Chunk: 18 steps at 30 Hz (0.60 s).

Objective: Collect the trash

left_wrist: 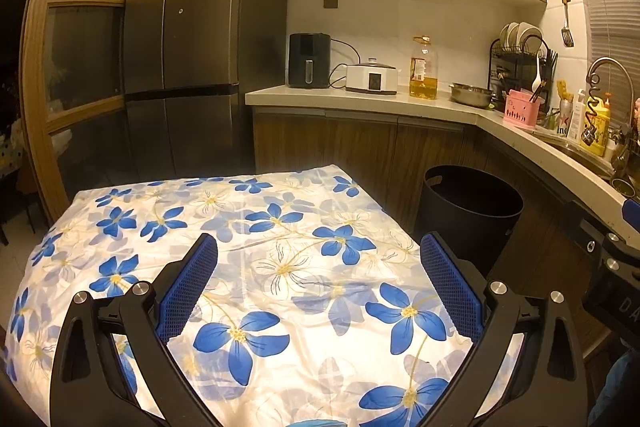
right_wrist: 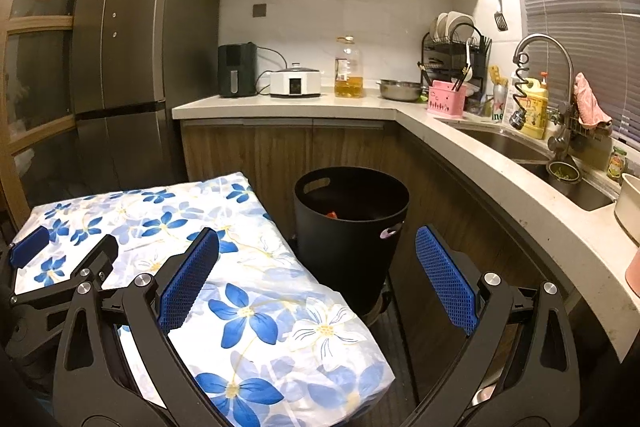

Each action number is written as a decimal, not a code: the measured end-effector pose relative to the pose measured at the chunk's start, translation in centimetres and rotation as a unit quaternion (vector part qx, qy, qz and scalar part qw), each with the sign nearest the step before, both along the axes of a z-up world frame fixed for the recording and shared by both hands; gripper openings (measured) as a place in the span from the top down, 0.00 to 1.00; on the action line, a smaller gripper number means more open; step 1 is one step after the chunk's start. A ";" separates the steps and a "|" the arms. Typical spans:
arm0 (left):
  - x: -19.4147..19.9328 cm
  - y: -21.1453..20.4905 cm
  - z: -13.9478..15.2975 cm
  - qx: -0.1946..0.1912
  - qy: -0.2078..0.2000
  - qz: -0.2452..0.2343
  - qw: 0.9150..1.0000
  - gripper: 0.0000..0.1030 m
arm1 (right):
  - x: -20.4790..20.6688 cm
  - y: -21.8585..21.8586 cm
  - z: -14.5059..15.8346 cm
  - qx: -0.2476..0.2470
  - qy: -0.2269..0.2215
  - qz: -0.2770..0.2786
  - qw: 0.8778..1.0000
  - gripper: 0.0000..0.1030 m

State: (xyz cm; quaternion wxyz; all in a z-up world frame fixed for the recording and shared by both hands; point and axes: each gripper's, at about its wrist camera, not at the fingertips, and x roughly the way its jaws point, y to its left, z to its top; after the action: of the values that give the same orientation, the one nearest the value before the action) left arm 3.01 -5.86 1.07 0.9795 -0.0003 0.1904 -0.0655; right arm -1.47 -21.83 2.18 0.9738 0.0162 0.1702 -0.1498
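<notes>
2 grippers: left gripper and right gripper, jaws spread, holding nothing.
Bin: black trash bin beside the floral tabletop's right edge, something orange inside.

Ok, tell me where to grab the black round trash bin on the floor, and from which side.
Grip the black round trash bin at its rim by a cut-out handle slot, coming from above. The top is open and the wall thin, so one finger of the open right tongs can likely slip inside.
</notes>
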 end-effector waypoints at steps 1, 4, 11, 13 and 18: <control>-0.1 0.1 0.1 -0.002 -0.001 0.000 1.000 0.06 | -0.2 0.1 0.0 -0.001 -0.001 0.001 1.000 0.05; -0.2 0.4 0.1 -0.007 -0.001 0.000 1.000 0.06 | -0.3 0.4 0.2 -0.002 -0.003 0.003 1.000 0.05; -0.2 0.9 0.2 -0.011 -0.001 0.002 1.000 0.06 | -0.4 0.9 0.5 -0.007 -0.006 0.001 1.000 0.05; -0.2 1.0 0.1 -0.012 0.000 0.003 1.000 0.06 | -0.4 0.9 0.5 -0.007 -0.006 0.002 1.000 0.05; -0.1 1.3 0.2 -0.014 0.000 0.004 1.000 0.06 | -0.4 1.0 0.6 -0.008 -0.006 0.002 1.000 0.05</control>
State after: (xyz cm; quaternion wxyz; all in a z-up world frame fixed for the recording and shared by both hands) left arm 2.89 -4.58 1.24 0.9796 -0.0144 0.1898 -0.0646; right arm -1.84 -20.80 2.73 0.9754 0.0089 0.1627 -0.1486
